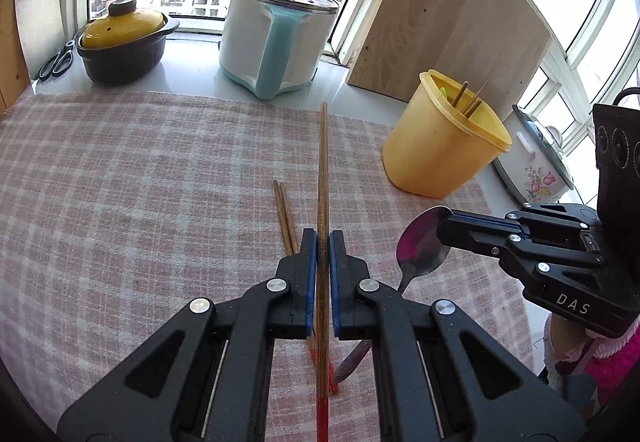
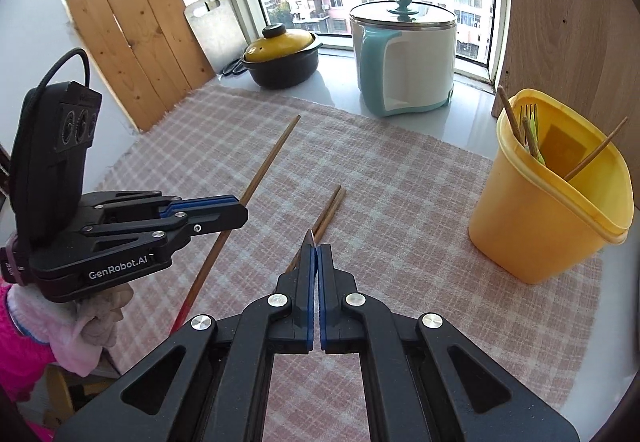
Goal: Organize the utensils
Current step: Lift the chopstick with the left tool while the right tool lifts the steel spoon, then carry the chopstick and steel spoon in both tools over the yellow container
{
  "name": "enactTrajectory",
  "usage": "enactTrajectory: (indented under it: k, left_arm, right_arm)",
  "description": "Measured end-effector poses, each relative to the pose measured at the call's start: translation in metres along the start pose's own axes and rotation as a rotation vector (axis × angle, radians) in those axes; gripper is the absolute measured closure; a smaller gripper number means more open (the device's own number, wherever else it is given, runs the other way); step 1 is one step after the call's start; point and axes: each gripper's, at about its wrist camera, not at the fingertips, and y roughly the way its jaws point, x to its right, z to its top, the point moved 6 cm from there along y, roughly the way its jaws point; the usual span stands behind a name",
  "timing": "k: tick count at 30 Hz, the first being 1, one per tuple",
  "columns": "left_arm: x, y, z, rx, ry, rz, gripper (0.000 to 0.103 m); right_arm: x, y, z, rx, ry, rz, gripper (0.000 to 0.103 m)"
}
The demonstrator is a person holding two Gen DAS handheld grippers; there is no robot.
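My left gripper (image 1: 323, 238) is shut on a long wooden chopstick (image 1: 322, 169) with a red end, which points away over the checked cloth. It shows at the left (image 2: 242, 213) of the right wrist view, lifted, with the chopstick (image 2: 268, 169) through it. My right gripper (image 2: 316, 248) is shut on the bowl of a metal spoon (image 1: 420, 248), whose handle hangs down; here the spoon (image 2: 309, 236) is edge-on. Two more chopsticks (image 1: 286, 213) lie side by side on the cloth. A yellow utensil holder (image 1: 444, 137) stands to the right with chopsticks and a fork inside.
At the back by the window stand a white and teal pot (image 1: 276, 37) and a black casserole with a yellow lid (image 1: 120, 41), with scissors (image 1: 56, 61) beside it. A wooden board (image 1: 448, 21) leans behind the holder. A flowered cooker (image 1: 536, 169) sits far right.
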Motion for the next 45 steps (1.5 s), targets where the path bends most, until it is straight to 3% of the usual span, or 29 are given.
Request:
enactTrajectory:
  k: [17,32,45]
  left_arm:
    - [0.061,-0.021,0.042,0.129,0.041,-0.064,0.099]
    - [0.129,-0.003,0.103,0.204,0.078,-0.133,0.099]
    - [0.17,0.025,0.158,0.246,0.074,-0.133,0.099]
  right_arm:
    - [0.037,-0.076,0.017,0.131,0.02,-0.076,0.103]
    - [0.109,-0.149,0.034,0.215,0.073,-0.178,0.103]
    - [0.151,-0.173,0.058,0.26,0.063,-0.238,0.103]
